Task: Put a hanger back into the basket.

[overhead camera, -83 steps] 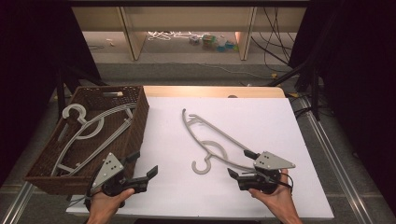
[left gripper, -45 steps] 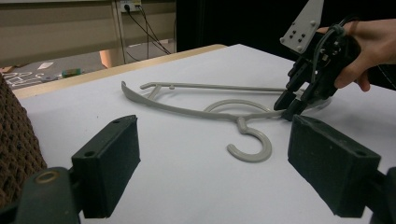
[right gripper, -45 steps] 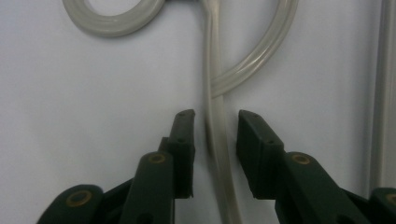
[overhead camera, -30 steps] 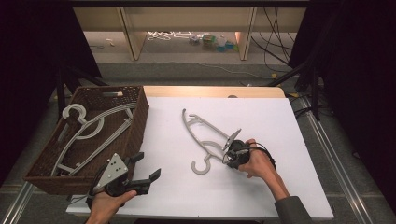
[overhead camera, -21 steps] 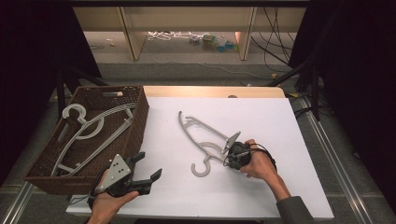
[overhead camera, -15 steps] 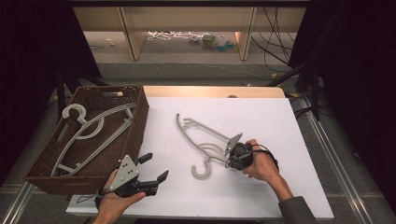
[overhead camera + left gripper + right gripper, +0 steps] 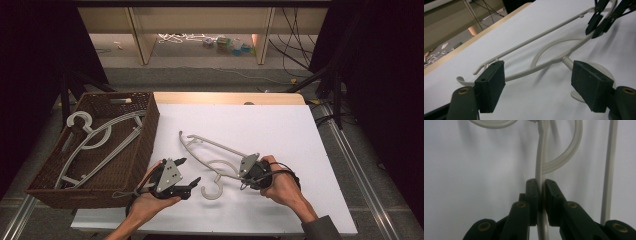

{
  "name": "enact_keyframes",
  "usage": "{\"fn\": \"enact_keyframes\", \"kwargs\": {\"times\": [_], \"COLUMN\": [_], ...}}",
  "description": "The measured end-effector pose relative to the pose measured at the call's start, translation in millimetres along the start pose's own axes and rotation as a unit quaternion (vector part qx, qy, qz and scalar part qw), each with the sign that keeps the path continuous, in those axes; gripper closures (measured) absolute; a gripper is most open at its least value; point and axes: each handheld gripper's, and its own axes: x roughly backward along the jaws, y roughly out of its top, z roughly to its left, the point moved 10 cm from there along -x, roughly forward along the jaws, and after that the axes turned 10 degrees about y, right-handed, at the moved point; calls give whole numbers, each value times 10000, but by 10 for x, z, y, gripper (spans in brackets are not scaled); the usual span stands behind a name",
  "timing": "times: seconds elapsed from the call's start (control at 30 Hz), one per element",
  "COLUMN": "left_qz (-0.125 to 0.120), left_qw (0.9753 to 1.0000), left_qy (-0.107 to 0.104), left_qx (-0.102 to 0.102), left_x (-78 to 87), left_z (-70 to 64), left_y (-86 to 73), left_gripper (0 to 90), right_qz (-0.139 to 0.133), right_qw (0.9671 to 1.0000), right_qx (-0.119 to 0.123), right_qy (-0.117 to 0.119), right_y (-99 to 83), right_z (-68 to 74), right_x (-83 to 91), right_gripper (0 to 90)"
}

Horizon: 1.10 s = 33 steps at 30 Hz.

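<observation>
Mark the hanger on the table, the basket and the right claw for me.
hanger (image 7: 216, 146), high view, on its straight bottom bar.
basket (image 7: 149, 131), high view, on its right wall.
right claw (image 7: 541, 195), right gripper view, midway between the tips shut on the hanger's arm.

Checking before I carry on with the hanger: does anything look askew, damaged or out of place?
Nothing looks damaged or spilled. The hanger is intact on the white table, with the right gripper shut on its arm. The left gripper is open just short of its neck. Other hangers lie slanted in the wicker basket, one hook over the rim.
</observation>
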Motion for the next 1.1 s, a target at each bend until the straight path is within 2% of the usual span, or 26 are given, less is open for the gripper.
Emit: {"fn": "enact_keyframes", "kwargs": {"times": [0.2, 0.27, 0.3, 0.33, 0.43, 0.5, 0.53, 0.57, 0.7, 0.8, 0.93, 1.03, 1.1], "left_qz": [239, 238, 287, 321, 398, 303, 366, 351, 437, 482, 527, 549, 607], "left_qw": [9996, 9996, 9992, 9991, 9984, 9987, 9978, 9977, 9947, 9933, 9909, 9882, 9843], "left_qy": [-111, -114, -143, -180, -192, -117, -141, -144, -274, -405, -447, -513, -585], "left_qx": [-95, -104, -227, -211, -358, -404, -532, -557, -885, -968, -1156, -1336, -1550], "left_x": [-39, -53, -53, -63, -84, -106, -97, -97, -96, -83, -72, -78, -75], "left_z": [-5, 1, 15, 9, 17, 22, 30, 27, 3, -16, -37, -77, -118], "left_y": [-49, -49, -59, -67, -83, -59, -63, -51, -51, -60, -86, -110, -141], "left_gripper": [258, 256, 255, 254, 251, 252, 256, 262, 280, 299, 307, 312, 321], "right_qz": [-67, -91, -125, -151, -187, -201, -236, -254, -285, -309, -359, -370, -381], "right_qw": [9999, 9999, 9999, 9998, 9998, 9997, 9996, 9994, 9991, 9988, 9981, 9977, 9972], "right_qx": [53, 36, 41, 26, 58, 97, 118, 158, 232, 326, 474, 515, 583], "right_qy": [83, 78, 94, 104, 73, 109, 138, 161, 192, 204, 179, 226, 283], "right_y": [2, 0, 4, 9, 29, 44, 57, 68, 111, 148, 197, 228, 248], "right_z": [48, 63, 72, 83, 112, 149, 175, 192, 260, 308, 350, 407, 444], "right_x": [62, 85, 96, 109, 161, 195, 213, 224, 270, 300, 339, 364, 378], "right_gripper": [823, 823, 823, 823, 823, 823, 823, 823, 823, 823, 823, 823, 823]}}
